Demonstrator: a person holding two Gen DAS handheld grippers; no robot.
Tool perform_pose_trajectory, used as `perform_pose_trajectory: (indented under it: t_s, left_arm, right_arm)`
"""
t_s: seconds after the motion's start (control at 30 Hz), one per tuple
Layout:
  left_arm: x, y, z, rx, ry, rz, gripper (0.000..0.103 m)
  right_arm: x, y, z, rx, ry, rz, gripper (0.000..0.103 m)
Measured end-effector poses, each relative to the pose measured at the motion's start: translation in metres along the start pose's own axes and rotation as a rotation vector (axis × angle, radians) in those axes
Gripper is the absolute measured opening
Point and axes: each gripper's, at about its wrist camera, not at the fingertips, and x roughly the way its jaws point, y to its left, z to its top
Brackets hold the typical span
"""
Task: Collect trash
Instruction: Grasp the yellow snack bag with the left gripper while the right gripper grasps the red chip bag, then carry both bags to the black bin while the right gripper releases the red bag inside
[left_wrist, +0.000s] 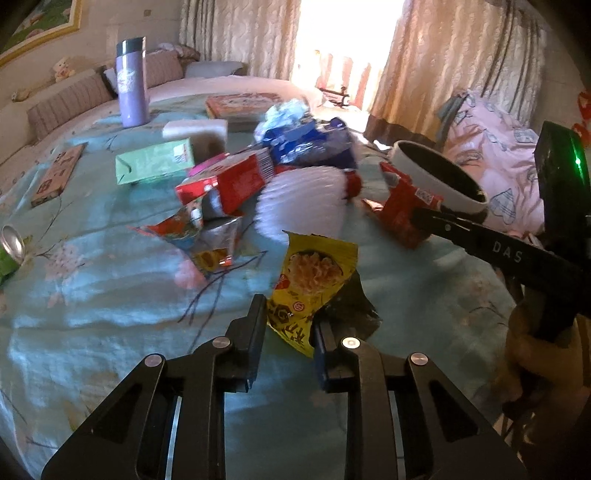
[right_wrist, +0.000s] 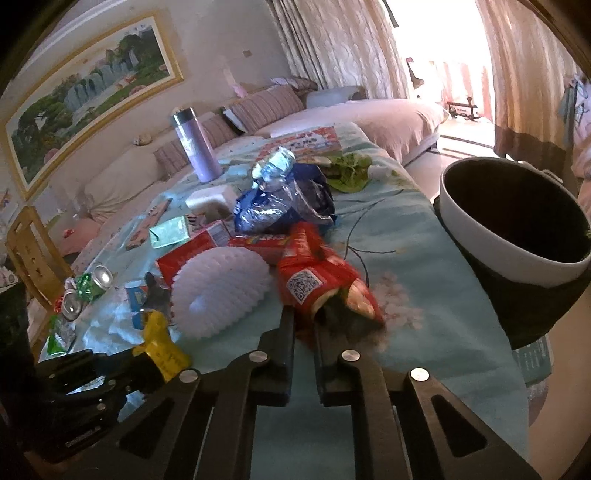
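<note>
In the left wrist view, the left hand-held gripper (left_wrist: 289, 325) is clamped on a yellow noodle wrapper (left_wrist: 312, 280) lying on the blue floral table (left_wrist: 110, 295). The white bin (left_wrist: 439, 177), dark inside, stands at the far right edge.

In the right wrist view, the right hand-held gripper (right_wrist: 304, 328) pinches a red snack packet (right_wrist: 317, 284); whether the bin (right_wrist: 517, 225) holds anything cannot be told.
</note>
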Motion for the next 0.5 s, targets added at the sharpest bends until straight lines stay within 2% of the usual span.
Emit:
perform_pose_trajectory:
  t_s: [0.23,0.5]
  left_arm:
    - [-0.010,-0.036,0.013,0.073,-0.028,-0.068,0.021]
    - [0.006,-0.073,0.039,0.114,-0.014,-0.127,0.021]
  right_arm:
    - [-0.028,-0.017,0.000,0.038,-0.038,-0.005,0.008]
    - [-0.054,-0.052,0.014,0.090,-0.082,-0.057,0.007]
